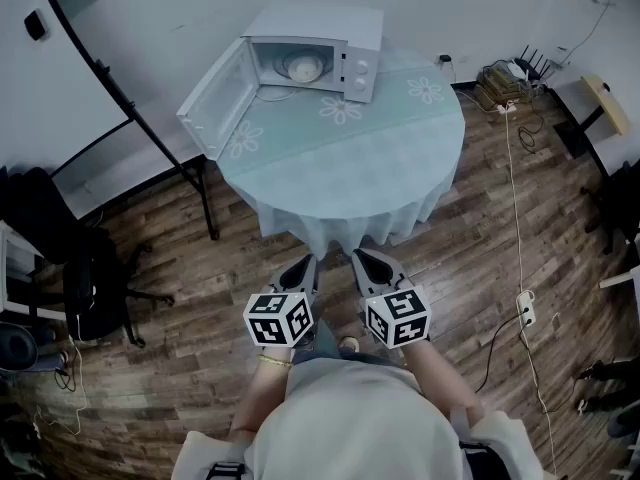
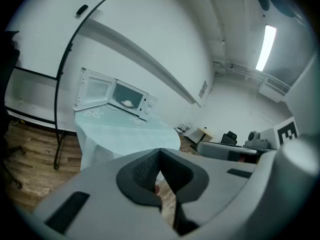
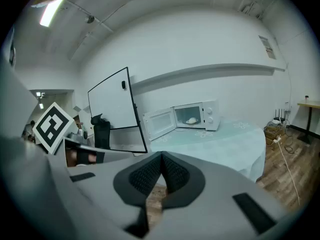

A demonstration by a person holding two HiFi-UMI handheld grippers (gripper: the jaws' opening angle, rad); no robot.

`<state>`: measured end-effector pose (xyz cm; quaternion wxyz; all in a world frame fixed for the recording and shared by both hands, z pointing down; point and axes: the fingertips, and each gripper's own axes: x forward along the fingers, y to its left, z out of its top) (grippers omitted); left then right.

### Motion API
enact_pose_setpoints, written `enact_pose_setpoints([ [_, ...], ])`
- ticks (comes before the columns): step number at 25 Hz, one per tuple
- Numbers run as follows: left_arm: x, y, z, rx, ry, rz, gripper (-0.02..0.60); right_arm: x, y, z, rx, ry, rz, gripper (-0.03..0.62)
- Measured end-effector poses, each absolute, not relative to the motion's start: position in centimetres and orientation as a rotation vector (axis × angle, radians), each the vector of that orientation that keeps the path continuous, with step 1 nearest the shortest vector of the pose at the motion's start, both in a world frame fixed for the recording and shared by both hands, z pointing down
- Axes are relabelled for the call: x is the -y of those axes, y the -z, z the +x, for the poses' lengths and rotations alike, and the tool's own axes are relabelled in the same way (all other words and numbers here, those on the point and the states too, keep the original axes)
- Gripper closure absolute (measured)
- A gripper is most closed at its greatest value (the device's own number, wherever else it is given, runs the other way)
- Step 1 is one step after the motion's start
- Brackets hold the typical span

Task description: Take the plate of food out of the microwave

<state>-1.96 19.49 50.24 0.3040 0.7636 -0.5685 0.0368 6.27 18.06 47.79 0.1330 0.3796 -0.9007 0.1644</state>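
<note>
White plate of pale food (image 1: pixel 303 67) inside white microwave (image 1: pixel 362 28), door (image 1: pixel 215 103) swung open, atop round table with pale green cloth (image 1: pixel 380 168). Left gripper (image 1: pixel 306 264) and right gripper (image 1: pixel 364 258): jaws pressed together, empty, before table's near edge, well apart from microwave.

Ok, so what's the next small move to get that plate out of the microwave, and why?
Probably step closer and carry both grippers forward over the table toward the microwave. Its door already stands open with the plate of food inside, but the left gripper and right gripper are both shut, empty and on the table's near side, well short of it.
</note>
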Motion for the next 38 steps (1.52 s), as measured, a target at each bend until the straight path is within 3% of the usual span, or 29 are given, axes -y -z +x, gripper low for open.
enact_pose_setpoints([
  [14, -23.2, -47.8, -1.1, 1.541, -0.082, 2.041, 0.571, -22.9, -46.7, 7.1, 2.668, -0.468, 1.036, 0.588],
  [38, -22.2, -48.1, 0.8, 1.548, -0.048, 2.025, 0.571, -21.9, -46.7, 8.2, 2.719, -0.519, 1.008, 0.588],
])
